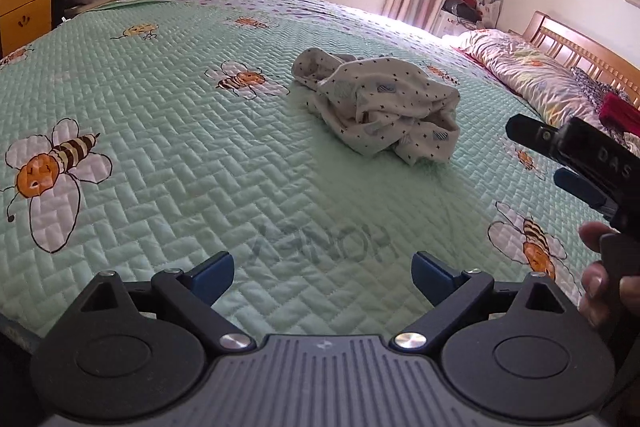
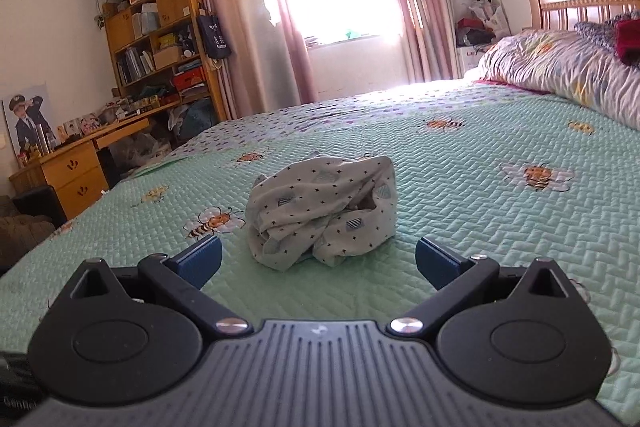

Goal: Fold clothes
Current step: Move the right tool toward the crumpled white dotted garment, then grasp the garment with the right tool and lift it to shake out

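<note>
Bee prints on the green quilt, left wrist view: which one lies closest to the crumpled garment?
The bee just left of the white star-dotted garment: it nearly touches the cloth's left edge. The large bee at far left and the others on the quilt sit farther off.

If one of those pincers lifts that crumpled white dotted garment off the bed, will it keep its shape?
Probably not. The crumpled white garment with small dark dots lies in soft folds and creases, so it likely droops and unfurls when lifted. It looks like thin fabric, so probably light. On the quilted green bedspread, a push would likely bunch it up more than slide it.
</note>
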`<state>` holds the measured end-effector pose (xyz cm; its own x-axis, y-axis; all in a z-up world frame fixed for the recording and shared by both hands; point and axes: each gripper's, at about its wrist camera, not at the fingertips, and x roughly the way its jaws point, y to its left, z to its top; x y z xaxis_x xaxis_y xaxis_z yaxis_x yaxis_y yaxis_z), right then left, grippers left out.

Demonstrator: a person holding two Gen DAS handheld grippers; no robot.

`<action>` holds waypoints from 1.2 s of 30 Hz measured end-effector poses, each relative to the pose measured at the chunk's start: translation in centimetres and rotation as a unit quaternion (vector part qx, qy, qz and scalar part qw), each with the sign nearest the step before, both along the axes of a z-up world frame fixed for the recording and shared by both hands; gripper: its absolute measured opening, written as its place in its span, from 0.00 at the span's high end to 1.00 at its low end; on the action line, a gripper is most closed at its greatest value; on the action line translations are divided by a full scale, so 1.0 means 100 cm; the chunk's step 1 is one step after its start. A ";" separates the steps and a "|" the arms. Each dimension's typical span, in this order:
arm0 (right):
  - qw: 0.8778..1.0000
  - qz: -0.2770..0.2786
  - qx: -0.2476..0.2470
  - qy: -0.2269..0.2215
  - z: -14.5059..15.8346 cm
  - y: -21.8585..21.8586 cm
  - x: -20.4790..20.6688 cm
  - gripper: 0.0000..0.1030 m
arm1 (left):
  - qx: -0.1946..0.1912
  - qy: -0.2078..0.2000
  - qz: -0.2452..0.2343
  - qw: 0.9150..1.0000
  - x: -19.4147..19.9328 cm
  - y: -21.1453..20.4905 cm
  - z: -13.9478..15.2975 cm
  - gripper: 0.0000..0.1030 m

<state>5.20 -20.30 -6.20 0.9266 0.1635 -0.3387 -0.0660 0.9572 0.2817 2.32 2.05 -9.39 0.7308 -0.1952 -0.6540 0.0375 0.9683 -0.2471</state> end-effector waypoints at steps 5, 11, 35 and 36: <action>1.000 -0.004 0.019 0.018 -0.005 0.005 0.053 0.01 | 0.031 0.005 0.031 0.999 0.032 0.011 -0.009 0.06; 0.999 -0.004 0.020 0.037 -0.016 0.012 0.085 0.01 | 0.008 0.056 0.045 0.997 0.066 0.024 -0.035 0.05; 0.982 -0.001 -0.032 0.185 -0.080 0.030 0.100 0.00 | 0.077 0.030 0.027 0.996 0.055 0.000 -0.054 0.01; 0.982 0.003 -0.053 0.184 -0.081 0.036 0.098 0.00 | 0.080 0.026 0.023 0.996 0.056 0.000 -0.050 0.01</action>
<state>14.98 -16.73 -14.26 0.7376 0.1143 -0.6655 0.0167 0.9822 0.1871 7.92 2.09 -14.34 0.7008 -0.0538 -0.7114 -0.0157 0.9958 -0.0907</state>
